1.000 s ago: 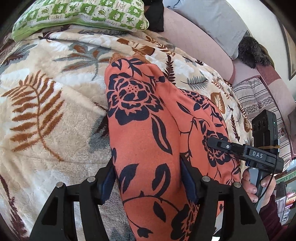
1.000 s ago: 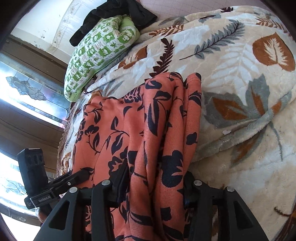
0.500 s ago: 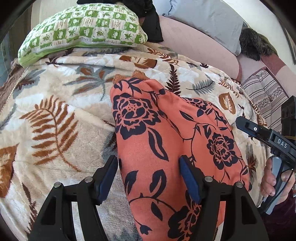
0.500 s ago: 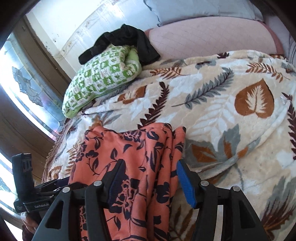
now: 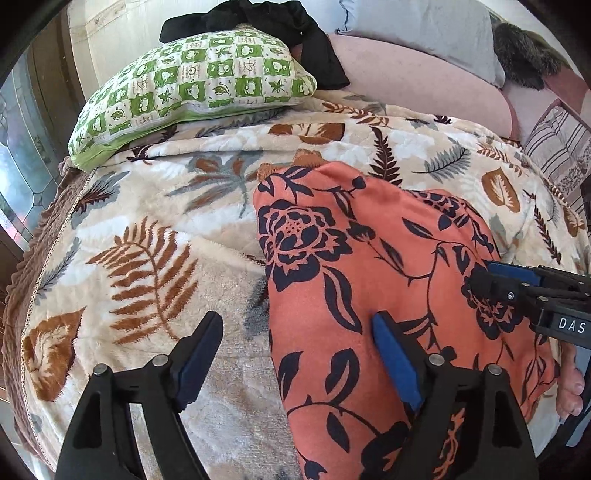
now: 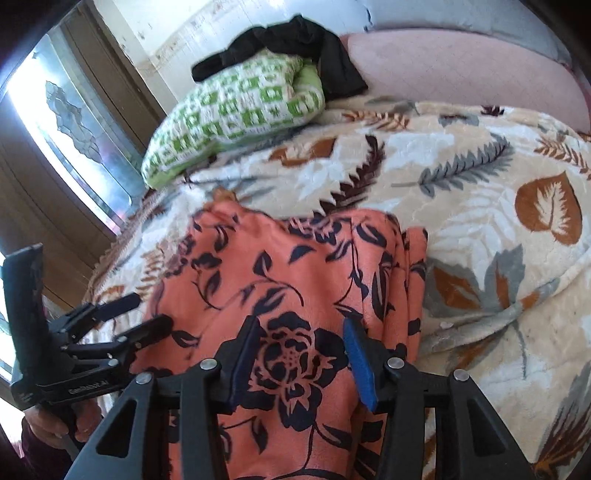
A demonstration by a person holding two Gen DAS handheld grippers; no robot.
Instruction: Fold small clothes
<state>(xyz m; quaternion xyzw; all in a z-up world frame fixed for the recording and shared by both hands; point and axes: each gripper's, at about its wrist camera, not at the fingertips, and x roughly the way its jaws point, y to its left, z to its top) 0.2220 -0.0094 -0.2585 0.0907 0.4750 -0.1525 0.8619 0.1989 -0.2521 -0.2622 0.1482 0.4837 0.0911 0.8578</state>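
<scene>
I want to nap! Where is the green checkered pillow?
The green checkered pillow lies at the far left end of the leaf-print blanket in both wrist views, beyond the orange flowered cloth, with a black garment draped on top.

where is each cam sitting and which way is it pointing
Left wrist: sits on the left claw, looks down and forward at the orange floral garment on the leaf-print blanket; its jaws are opening; the right claw and fingers show at right.
Right wrist: sits on the right claw, jaws closing over the garment; the left claw shows at left.
Both share the garment, blanket and green pillow.
</scene>
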